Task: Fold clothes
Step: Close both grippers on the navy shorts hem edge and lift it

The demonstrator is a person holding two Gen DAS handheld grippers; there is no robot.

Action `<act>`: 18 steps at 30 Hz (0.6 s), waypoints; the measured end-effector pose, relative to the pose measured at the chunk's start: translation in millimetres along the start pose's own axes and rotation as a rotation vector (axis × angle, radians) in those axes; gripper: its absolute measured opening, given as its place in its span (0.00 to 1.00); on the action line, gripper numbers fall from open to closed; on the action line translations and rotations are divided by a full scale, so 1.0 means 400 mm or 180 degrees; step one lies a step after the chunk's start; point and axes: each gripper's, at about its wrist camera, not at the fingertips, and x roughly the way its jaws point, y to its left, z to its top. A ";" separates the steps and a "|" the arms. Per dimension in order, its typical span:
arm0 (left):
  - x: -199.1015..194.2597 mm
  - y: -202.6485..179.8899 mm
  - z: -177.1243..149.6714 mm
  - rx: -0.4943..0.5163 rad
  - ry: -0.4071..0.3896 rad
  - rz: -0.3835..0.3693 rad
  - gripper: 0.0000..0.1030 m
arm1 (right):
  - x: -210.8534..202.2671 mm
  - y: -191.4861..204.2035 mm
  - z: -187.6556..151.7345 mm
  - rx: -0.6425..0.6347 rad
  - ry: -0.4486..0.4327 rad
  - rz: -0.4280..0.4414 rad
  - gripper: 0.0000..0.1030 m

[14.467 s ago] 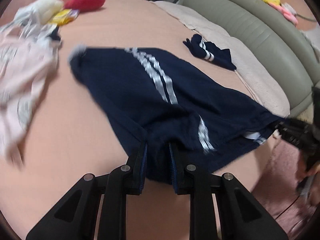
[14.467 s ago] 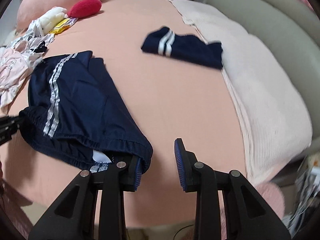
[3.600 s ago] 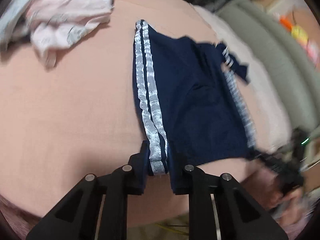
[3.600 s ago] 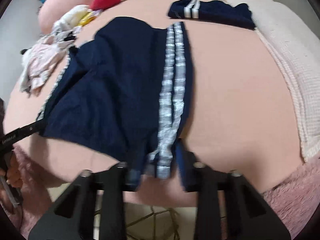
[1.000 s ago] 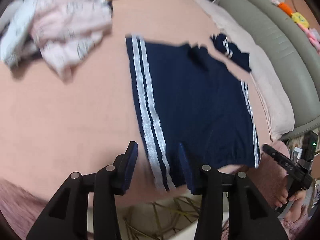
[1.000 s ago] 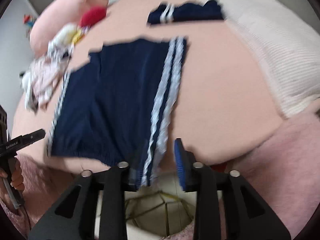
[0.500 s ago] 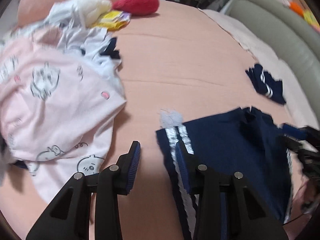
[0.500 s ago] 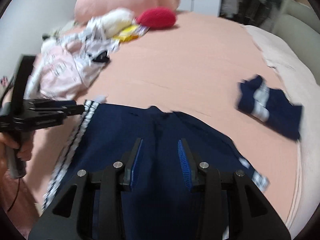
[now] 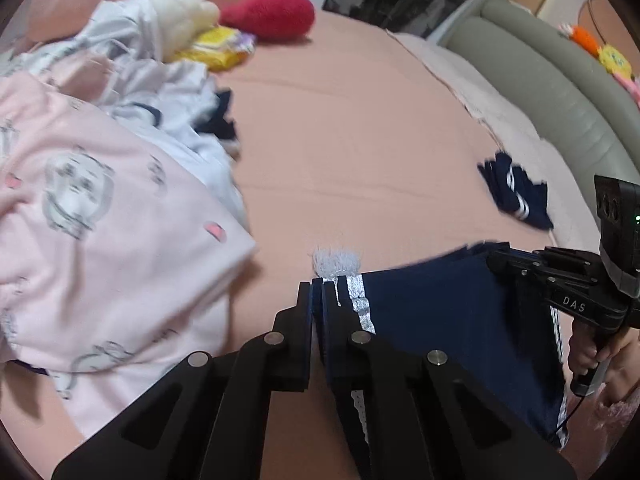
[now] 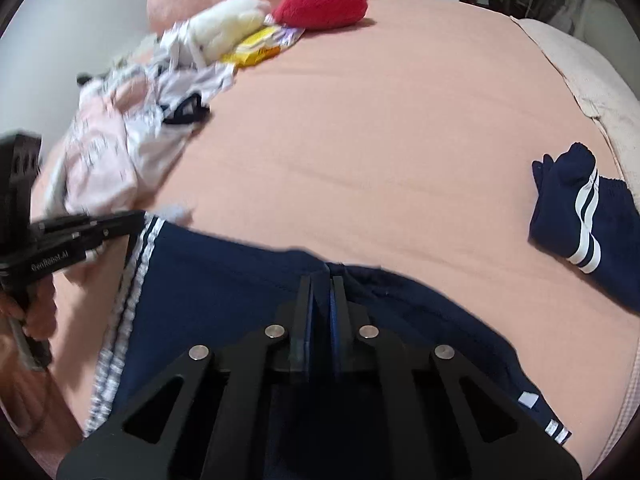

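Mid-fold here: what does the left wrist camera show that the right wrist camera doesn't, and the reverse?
Only the left wrist view shows the grey-green sofa back with toys on top, and the left gripper shut on the striped corner of the navy shorts.

Only the right wrist view shows the right gripper shut on the shorts' far edge near the middle, and a white label on the shorts.

Both show the pink bedsheet, the pile of pink and white clothes, the red plush, the yellow packet and the folded navy garment.
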 end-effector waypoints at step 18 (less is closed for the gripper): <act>0.008 0.044 -0.003 -0.0091 0.0275 0.0065 0.27 | -0.043 0.037 0.026 -0.0028 -0.0178 -0.0032 0.28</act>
